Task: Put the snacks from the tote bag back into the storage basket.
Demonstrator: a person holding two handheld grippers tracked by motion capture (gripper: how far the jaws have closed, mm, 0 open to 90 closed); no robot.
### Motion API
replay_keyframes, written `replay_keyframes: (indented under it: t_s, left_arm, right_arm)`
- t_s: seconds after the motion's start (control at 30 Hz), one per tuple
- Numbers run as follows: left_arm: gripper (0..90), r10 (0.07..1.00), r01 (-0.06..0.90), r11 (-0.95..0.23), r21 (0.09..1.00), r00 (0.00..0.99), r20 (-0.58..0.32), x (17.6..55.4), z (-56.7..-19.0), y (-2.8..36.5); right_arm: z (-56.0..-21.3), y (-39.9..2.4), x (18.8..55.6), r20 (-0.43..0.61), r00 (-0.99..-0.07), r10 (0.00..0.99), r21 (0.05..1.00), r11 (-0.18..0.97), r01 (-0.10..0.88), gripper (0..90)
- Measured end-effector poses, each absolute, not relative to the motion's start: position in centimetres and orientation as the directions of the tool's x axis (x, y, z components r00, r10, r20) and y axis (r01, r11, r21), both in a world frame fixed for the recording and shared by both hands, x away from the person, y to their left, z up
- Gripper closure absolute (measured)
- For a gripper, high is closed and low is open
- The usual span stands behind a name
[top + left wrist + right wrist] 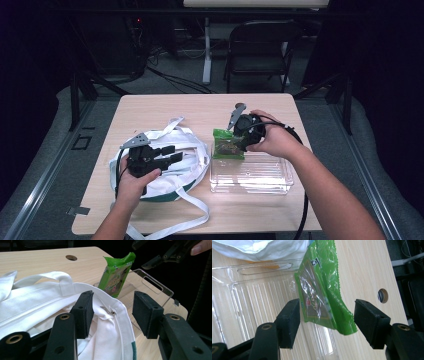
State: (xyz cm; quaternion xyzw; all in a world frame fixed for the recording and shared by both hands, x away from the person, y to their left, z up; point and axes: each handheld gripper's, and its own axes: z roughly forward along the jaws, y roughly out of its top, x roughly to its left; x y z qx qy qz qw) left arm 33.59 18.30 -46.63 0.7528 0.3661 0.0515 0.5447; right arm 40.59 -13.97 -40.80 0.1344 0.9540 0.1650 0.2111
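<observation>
A white cloth tote bag (185, 165) lies at the table's left, and its rim (117, 315) with a small metal snap runs between the jaws of my left gripper (172, 154) (112, 302). Those jaws stand open; the far pad is clear of the cloth. A green snack packet (226, 145) (115, 275) (317, 297) stands upright at the corner of a clear plastic tray (260, 175) (152, 285) (249, 302) next to the bag. My right gripper (239, 142) (327, 312) hovers just above the packet, jaws open, pads off the wrapper.
The bag's long straps (170, 227) trail over the table's front edge. A round cable hole (71, 257) (383, 295) sits in the tabletop (200, 107) near the far side. A folding chair (260, 45) and a table leg stand beyond the table.
</observation>
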Motion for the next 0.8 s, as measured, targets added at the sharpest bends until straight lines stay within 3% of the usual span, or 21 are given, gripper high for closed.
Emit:
replay_keyframes:
  t_s: [0.8]
  left_arm:
    - [50.5,0.619,0.501,-0.135,0.855,0.716,-0.321,33.8,-46.8,18.6]
  right_arm:
    - [-39.6,-17.2,36.7,-0.213,-0.756,0.619,0.605,0.691,0.396,49.8]
